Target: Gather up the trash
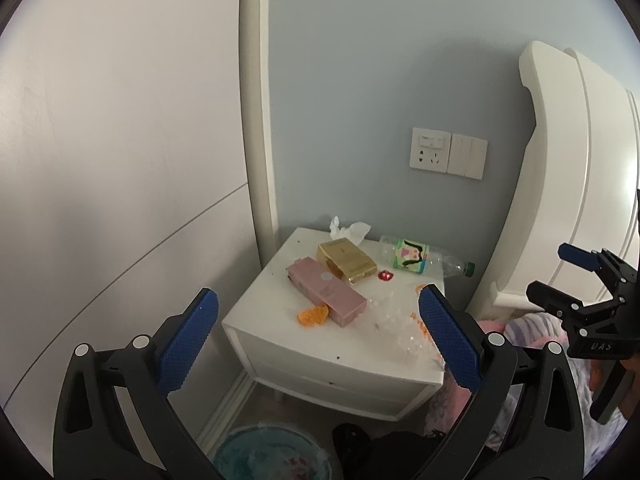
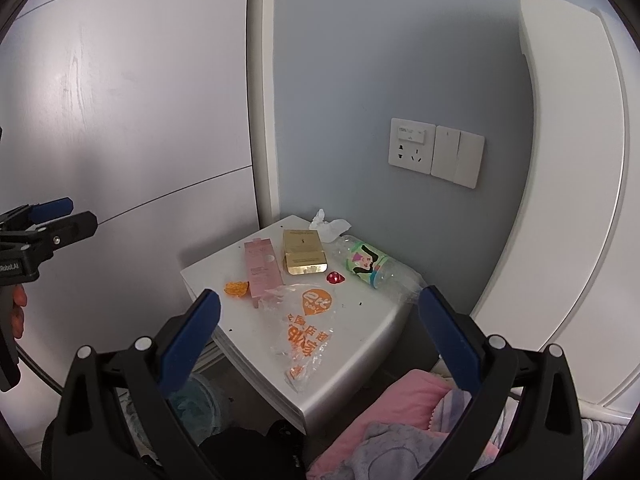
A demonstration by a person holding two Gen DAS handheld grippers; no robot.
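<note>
Litter lies on a white nightstand [image 1: 280, 332] [image 2: 352, 344]: a pink carton [image 1: 326, 290] [image 2: 262, 266], a gold box [image 1: 347, 261] [image 2: 303, 254], a crumpled tissue [image 1: 349, 230] [image 2: 330, 224], a clear plastic bottle [image 1: 420, 257] [image 2: 374, 266] on its side, a red wrapper [image 1: 386, 276] [image 2: 335, 278], an orange scrap [image 1: 313, 315] [image 2: 237, 289] and a clear plastic bag [image 1: 394, 322] [image 2: 304, 324] with orange print. My left gripper [image 1: 318, 332] [image 2: 66, 216] is open, above and short of the nightstand. My right gripper [image 2: 320, 330] [image 1: 560, 276] is open too, empty, hovering nearer the bag.
A bin [image 1: 272, 454] [image 2: 198, 402] with a liner stands on the floor left of the nightstand. A white headboard [image 1: 576, 168] [image 2: 568, 200] and pink bedding [image 2: 400, 412] lie to the right. A white wardrobe panel [image 1: 120, 160] fills the left. A wall socket [image 1: 430, 150] [image 2: 412, 144] is above.
</note>
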